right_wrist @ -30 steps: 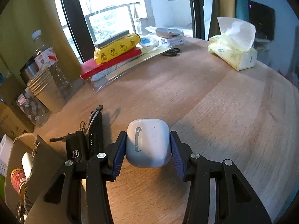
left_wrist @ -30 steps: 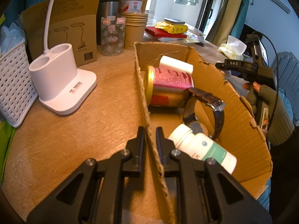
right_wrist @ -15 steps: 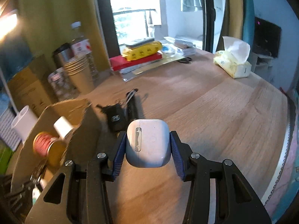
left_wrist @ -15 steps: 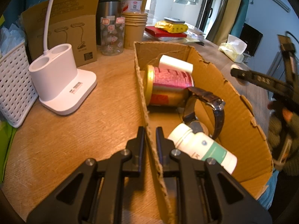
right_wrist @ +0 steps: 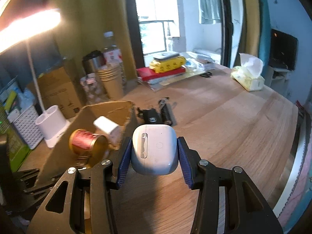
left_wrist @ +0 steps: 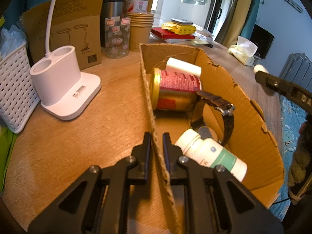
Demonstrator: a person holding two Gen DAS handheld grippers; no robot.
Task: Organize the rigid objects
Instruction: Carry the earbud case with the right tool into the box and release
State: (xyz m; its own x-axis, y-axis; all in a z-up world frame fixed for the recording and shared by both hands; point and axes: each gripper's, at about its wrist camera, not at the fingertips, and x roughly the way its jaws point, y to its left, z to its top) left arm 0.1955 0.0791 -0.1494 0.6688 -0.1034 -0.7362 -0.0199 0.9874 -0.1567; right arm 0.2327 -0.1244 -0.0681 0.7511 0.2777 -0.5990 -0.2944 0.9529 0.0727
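My left gripper [left_wrist: 156,142] is shut on the near left wall of an open cardboard box [left_wrist: 243,105]. Inside the box lie a red and gold can [left_wrist: 175,91], a white block [left_wrist: 183,67], a wristwatch [left_wrist: 220,105] and a white pill bottle [left_wrist: 210,154]. My right gripper [right_wrist: 154,152] is shut on a white earbud case [right_wrist: 154,148], held in the air just right of the box [right_wrist: 109,109]. That gripper [left_wrist: 259,72] shows at the right edge of the left wrist view, above the box's right wall. A car key [right_wrist: 152,117] and a dark tool [right_wrist: 166,113] lie on the table behind the case.
A white lamp base [left_wrist: 62,85], a white basket [left_wrist: 13,89], a brown carton [left_wrist: 72,33], a glass jar [left_wrist: 117,37], paper cups [left_wrist: 141,29] and a steel mug [left_wrist: 113,9] crowd the left. Books [right_wrist: 161,70] and a tissue pack [right_wrist: 247,78] sit farther back.
My right gripper has carried the earbud case up and leftward toward the box, which now fills the left of its view. The left gripper has stayed put on the box wall.
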